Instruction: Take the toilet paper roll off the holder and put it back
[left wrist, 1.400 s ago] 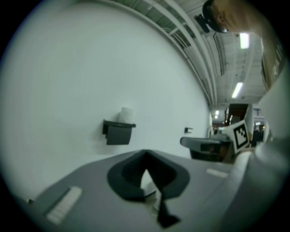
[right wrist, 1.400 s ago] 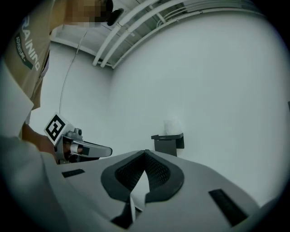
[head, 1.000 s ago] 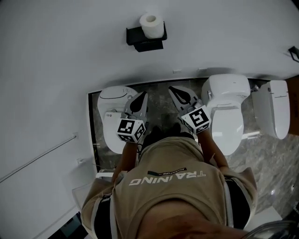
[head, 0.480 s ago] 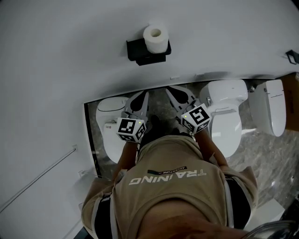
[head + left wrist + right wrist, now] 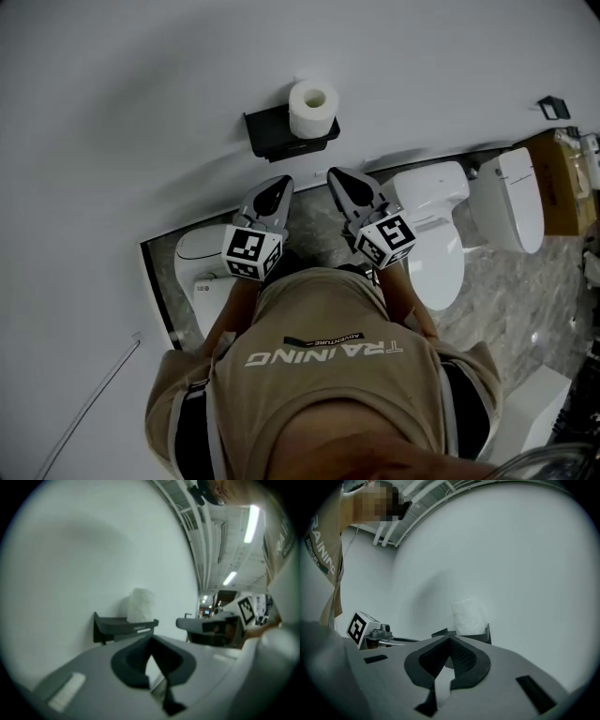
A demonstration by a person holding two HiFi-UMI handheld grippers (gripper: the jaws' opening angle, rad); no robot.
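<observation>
A white toilet paper roll (image 5: 311,106) stands upright on a black wall holder (image 5: 281,136). Both grippers are held up in front of it, a short way below and apart from it. My left gripper (image 5: 279,183) points at the holder's left part, jaws shut and empty. My right gripper (image 5: 335,175) points at its right part, jaws also shut with nothing in them. In the left gripper view the roll (image 5: 140,604) rises over the holder (image 5: 123,626) beyond the gripper's tip (image 5: 151,639). In the right gripper view the roll (image 5: 468,616) sits just past the tip (image 5: 450,638).
Below the white wall stand three toilets: one at left (image 5: 199,274), one in the middle (image 5: 433,225), one at right (image 5: 511,197). A brown box (image 5: 562,178) is at the far right. A thin rail (image 5: 94,398) runs along the wall at lower left.
Both grippers have risen and come closer to the holder and the roll. Their jaws have stayed shut, and the roll has not moved.
</observation>
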